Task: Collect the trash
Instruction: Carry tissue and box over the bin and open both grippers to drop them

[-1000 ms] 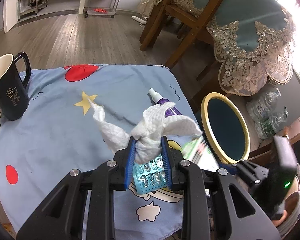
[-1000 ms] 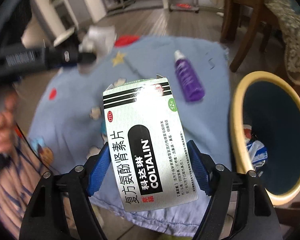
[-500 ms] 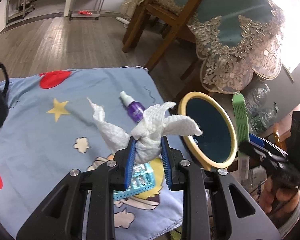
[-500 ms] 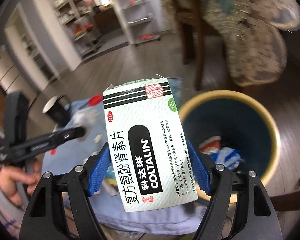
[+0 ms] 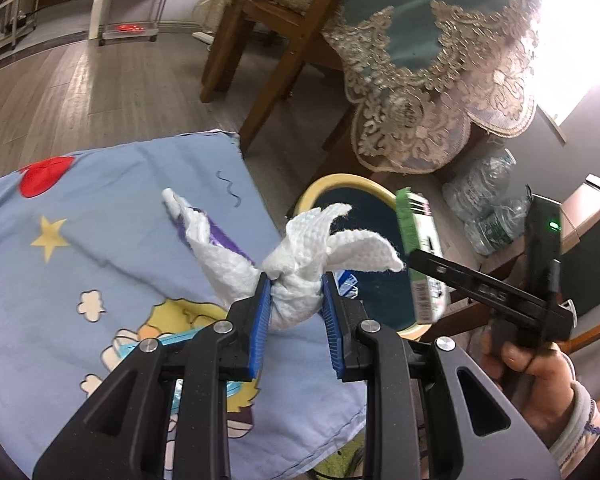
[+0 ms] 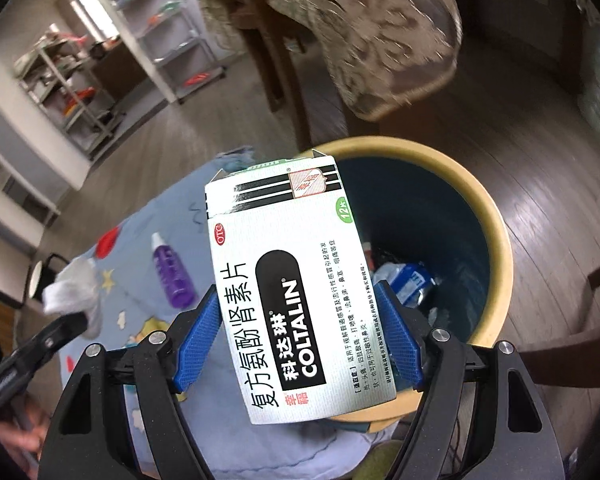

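My left gripper (image 5: pixel 296 312) is shut on a crumpled white paper towel (image 5: pixel 300 264), held above the right edge of the blue cartoon cloth (image 5: pixel 80 248) and close to the bin. My right gripper (image 6: pixel 300 340) is shut on a white and green medicine box (image 6: pixel 284 280), which hangs over the near rim of the yellow-rimmed bin (image 6: pixel 496 248). In the left wrist view the same box (image 5: pixel 416 252) is seen edge-on above the bin (image 5: pixel 332 184). A purple spray bottle (image 6: pixel 172 280) lies on the cloth. Crumpled wrappers (image 6: pixel 404 280) lie inside the bin.
A wooden chair (image 5: pixel 276 40) and a table with a lace-edged cloth (image 5: pixel 440 92) stand behind the bin. Plastic bottles (image 5: pixel 488 200) lie on the floor to the right. A blister pack (image 5: pixel 180 340) lies on the cloth under my left gripper. A black mug (image 6: pixel 44 276) stands far left.
Both grippers have moved rightward from over the cloth toward the bin, each keeping its load. The box has swung over the bin's rim. The mug has left the left wrist view.
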Motion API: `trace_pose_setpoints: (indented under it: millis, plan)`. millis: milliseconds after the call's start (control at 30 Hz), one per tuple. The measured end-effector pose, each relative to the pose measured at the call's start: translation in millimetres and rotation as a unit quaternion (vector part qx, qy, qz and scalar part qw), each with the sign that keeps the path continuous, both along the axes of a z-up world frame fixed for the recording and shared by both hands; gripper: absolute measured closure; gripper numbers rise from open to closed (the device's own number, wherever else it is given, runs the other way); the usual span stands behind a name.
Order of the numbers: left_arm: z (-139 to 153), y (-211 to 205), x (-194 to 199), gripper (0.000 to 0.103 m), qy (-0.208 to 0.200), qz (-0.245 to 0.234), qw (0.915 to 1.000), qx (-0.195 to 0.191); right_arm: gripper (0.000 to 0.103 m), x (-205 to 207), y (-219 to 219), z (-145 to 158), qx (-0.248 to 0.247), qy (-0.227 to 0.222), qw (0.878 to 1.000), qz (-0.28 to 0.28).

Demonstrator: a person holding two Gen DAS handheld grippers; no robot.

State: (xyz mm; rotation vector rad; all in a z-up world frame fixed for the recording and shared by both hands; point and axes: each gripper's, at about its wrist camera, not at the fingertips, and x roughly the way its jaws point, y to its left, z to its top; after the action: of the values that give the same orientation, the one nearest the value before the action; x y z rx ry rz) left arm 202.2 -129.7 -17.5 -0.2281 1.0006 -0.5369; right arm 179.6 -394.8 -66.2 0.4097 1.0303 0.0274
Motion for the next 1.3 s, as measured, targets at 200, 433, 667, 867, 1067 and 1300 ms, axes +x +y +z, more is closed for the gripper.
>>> trace_pose_setpoints:
  millis: [200,433,667,867,1067,1300]
  plan:
    - [3.3,-25.6,2.0,0.078,-0.004,-0.025,0.9997,0.0,0.024,-0.4,-12.4,-3.7,0.014,0.007,0.999,-0.03]
    - [3.4,-54.8,4.2,0.078,-0.007,-0.051,0.9987,0.0,0.022,-12.1,-25.3,10.0,0.029,-0.015,0.998,-0.047]
    - [-1.3,-92.3,11.0,0.078,-0.004,-0.087,0.9962,-0.002,0.021,-38.6,-49.6,41.3,0.054,-0.067,0.993,-0.077]
    - [-12.7,-129.3,19.0,0.075,0.005,-0.113,0.9935,-0.012,0.02,-48.1,-56.2,62.9,0.05,-0.091,0.992,-0.074]
    - [-27.9,-139.3,25.1,0.049,0.007,-0.112,0.9937,0.007,0.018,-52.6,-68.1,57.4,0.064,-0.088,0.99,-0.09]
    - [-14.0,-114.8,16.6,0.039,-0.024,-0.099,0.9945,0.024,0.018,-50.8,-59.5,46.8,0.085,-0.084,0.99,-0.08]
